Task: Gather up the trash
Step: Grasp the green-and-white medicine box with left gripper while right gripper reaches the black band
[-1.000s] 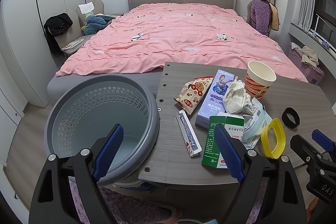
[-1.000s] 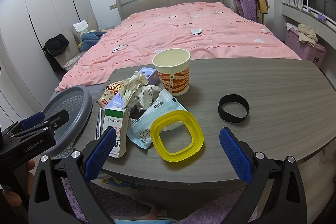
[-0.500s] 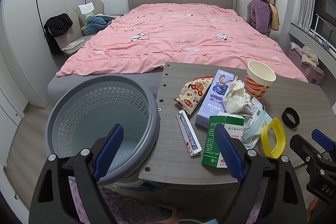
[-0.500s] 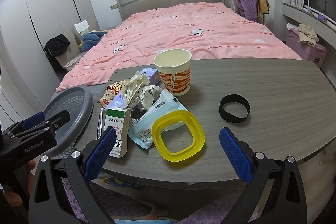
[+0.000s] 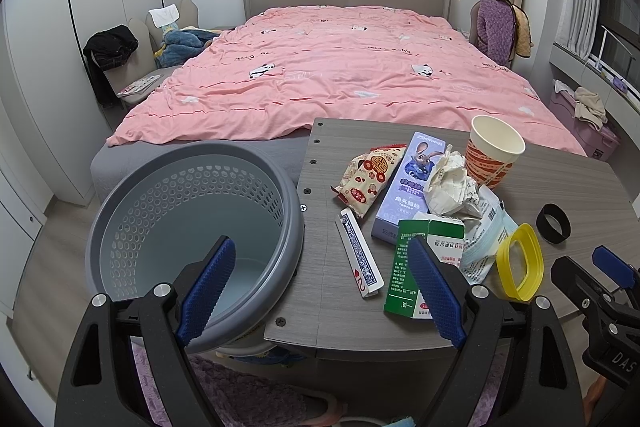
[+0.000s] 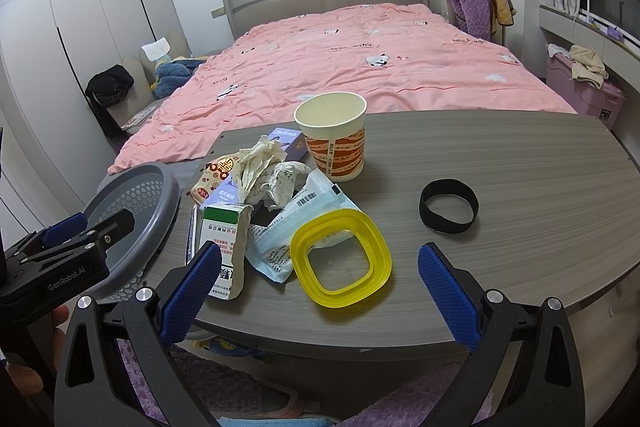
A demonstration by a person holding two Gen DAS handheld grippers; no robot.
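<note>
both tools spread wide, empty, playing-card box flat in left view, edge-on sliver in right

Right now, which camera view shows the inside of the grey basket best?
The left wrist view: the grey basket opens toward the camera, showing its perforated wall and bare floor. The right wrist view catches only part of its rim behind the left gripper.
</note>
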